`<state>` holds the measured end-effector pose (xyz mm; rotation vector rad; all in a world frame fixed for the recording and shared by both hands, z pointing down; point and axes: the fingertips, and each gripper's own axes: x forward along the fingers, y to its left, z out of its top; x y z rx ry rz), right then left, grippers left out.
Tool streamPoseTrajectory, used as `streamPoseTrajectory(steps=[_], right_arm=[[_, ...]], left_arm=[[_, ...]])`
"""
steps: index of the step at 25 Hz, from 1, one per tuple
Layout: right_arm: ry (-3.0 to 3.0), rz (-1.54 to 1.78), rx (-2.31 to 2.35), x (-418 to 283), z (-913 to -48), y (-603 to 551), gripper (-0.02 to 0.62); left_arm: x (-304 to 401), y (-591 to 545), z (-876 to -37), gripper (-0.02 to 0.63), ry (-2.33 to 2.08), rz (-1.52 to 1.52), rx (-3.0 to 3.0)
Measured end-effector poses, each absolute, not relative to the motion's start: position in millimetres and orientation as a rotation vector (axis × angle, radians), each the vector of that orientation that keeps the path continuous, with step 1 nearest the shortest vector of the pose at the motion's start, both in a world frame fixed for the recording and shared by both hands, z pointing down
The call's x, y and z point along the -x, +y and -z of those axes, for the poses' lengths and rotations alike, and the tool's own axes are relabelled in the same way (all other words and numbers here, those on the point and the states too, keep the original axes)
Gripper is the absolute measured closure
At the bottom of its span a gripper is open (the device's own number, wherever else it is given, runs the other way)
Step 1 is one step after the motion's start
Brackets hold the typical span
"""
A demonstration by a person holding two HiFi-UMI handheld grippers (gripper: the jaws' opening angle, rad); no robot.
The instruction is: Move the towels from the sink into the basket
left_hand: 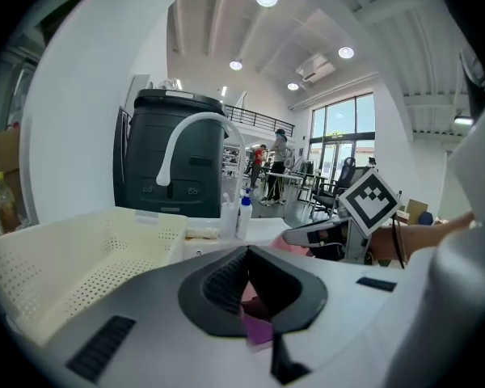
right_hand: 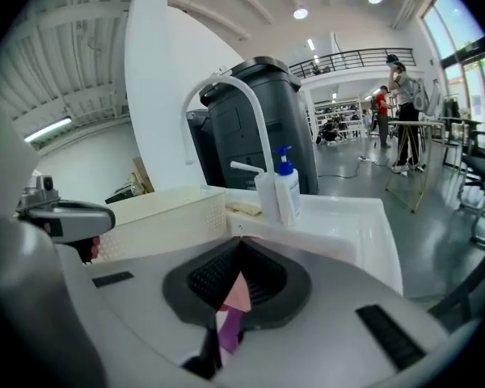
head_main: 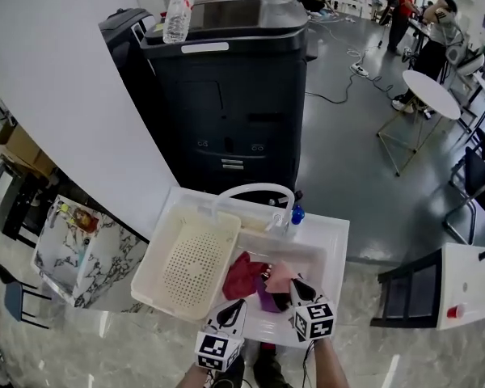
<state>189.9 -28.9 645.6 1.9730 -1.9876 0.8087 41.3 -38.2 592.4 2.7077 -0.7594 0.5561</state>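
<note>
The white sink point(head_main: 333, 241) holds a dark red towel point(head_main: 242, 275), a pink towel point(head_main: 280, 273) and a purple towel point(head_main: 267, 301). To its left stands the cream perforated basket point(head_main: 158, 249), which holds nothing. My left gripper point(head_main: 236, 307) is at the sink's near edge, shut on a fold of purple towel point(left_hand: 259, 330) with dark red cloth behind it. My right gripper point(head_main: 296, 284) is over the pink towel, and its jaws are shut on pink cloth point(right_hand: 238, 294) with a purple strip point(right_hand: 229, 330) hanging below. In the left gripper view the right gripper's marker cube point(left_hand: 370, 200) shows at the right.
A white arched faucet point(head_main: 255, 189) and a blue-capped soap bottle point(head_main: 296, 214) stand at the sink's back rim. Behind them is a big black machine point(head_main: 226, 95) with a plastic water bottle point(head_main: 178, 14) on top. A white wall runs along the left, and people stand far off.
</note>
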Motion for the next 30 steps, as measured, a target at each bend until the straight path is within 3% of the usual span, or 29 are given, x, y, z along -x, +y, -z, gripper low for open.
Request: streamPoseTrajectory(steps=[15,30], right_arm=[[-2.172,-0.424,-2.011,-169.1,-492.2,10.5,0.566],[-2.429,-0.19,-1.877,-122.0,-422.8,-5.2,0.566]], left_arm=[[-36.5,-29.2,-492.2,0.6,-0.92,-0.352,-2.824],[30.3,-29.1,-457.8,0.6,-1.267,-0.283,-2.749]])
